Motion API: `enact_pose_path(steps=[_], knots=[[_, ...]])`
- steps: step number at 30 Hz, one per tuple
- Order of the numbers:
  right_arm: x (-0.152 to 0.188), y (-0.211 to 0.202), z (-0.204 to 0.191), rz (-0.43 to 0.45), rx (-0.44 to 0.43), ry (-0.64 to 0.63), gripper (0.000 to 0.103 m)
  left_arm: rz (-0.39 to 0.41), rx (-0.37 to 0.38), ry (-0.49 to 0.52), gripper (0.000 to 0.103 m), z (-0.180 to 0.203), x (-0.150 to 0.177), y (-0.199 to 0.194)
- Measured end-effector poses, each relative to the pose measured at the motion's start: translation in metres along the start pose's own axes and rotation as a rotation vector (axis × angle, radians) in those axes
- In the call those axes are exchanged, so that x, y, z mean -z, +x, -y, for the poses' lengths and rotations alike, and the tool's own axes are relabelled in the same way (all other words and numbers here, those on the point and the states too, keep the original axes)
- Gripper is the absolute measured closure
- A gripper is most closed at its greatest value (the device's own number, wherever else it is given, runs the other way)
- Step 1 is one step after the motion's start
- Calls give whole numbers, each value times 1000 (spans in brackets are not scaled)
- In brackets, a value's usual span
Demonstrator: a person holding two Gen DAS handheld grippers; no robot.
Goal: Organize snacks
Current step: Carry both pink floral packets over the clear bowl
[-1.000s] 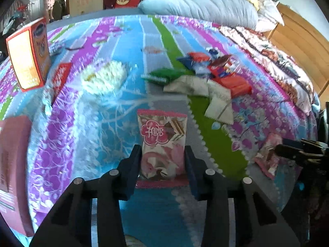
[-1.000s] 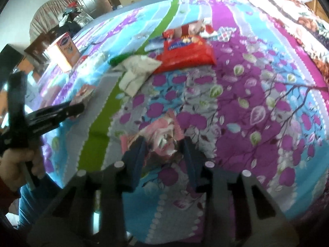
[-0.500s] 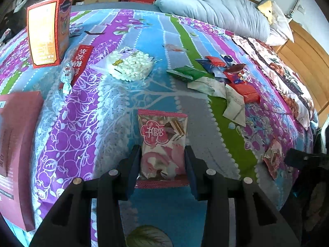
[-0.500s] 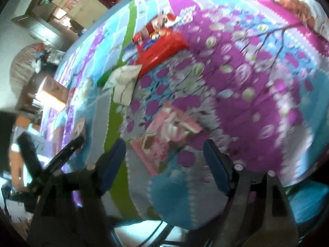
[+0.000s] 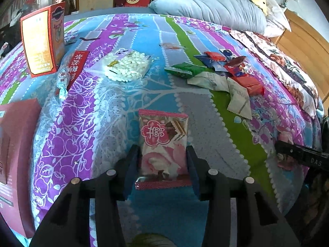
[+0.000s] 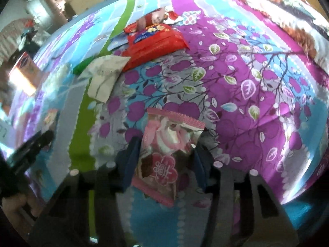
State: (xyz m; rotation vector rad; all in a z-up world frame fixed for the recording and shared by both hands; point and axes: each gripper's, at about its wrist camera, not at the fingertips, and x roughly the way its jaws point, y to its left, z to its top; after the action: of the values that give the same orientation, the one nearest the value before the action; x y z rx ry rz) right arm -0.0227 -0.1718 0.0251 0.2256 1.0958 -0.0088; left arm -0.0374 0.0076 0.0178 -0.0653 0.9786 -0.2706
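My left gripper (image 5: 163,154) is shut on a pink snack packet (image 5: 163,142) with a red flower emblem, held above the bedspread. My right gripper (image 6: 166,152) is closed on a second pink packet (image 6: 166,150) of the same kind, crumpled between the pads. The right gripper's dark tip also shows at the right edge of the left wrist view (image 5: 300,157). A pile of red, blue, green and white snack packets (image 5: 222,70) lies on the bed ahead. A bag of white candies (image 5: 127,65) lies to its left.
An orange box (image 5: 41,41) stands at the far left, with a red packet (image 5: 77,64) beside it. A maroon box (image 5: 14,148) is at the left edge. A grey pillow (image 5: 211,8) and wooden headboard (image 5: 304,41) lie beyond. A red bag (image 6: 154,41) lies ahead of the right gripper.
The right gripper was open over the pink packet half a second ago and has closed on it. The left gripper keeps its packet and has lifted back, showing more of the bed.
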Motion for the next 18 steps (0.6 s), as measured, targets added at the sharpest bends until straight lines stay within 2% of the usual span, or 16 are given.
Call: enact_pose_path(steps=[1, 4, 9, 11, 12, 13, 16, 18], knots=[[-2, -3, 12, 2, -17, -5, 60, 0, 0, -2, 61, 0, 0, -1], [-5, -14, 13, 27, -59, -13, 61, 26, -4, 14, 64, 0, -3, -14], [-26, -46, 12, 128, -101, -45, 62, 128, -4, -2, 64, -5, -23, -60], [-34, -68, 11, 174, -136, -54, 62, 183, -14, -19, 64, -11, -35, -85], [-24, -95, 40, 195, -150, -65, 62, 203, -23, -24, 64, -14, -39, -95], [-23, -110, 45, 218, -167, -81, 62, 233, -37, -30, 64, -20, -44, -110], [-40, -150, 32, 294, -230, -141, 62, 290, -67, -58, 64, -38, -57, -143], [-56, -167, 6, 333, -283, -188, 62, 338, -107, -76, 64, -57, -64, -171]])
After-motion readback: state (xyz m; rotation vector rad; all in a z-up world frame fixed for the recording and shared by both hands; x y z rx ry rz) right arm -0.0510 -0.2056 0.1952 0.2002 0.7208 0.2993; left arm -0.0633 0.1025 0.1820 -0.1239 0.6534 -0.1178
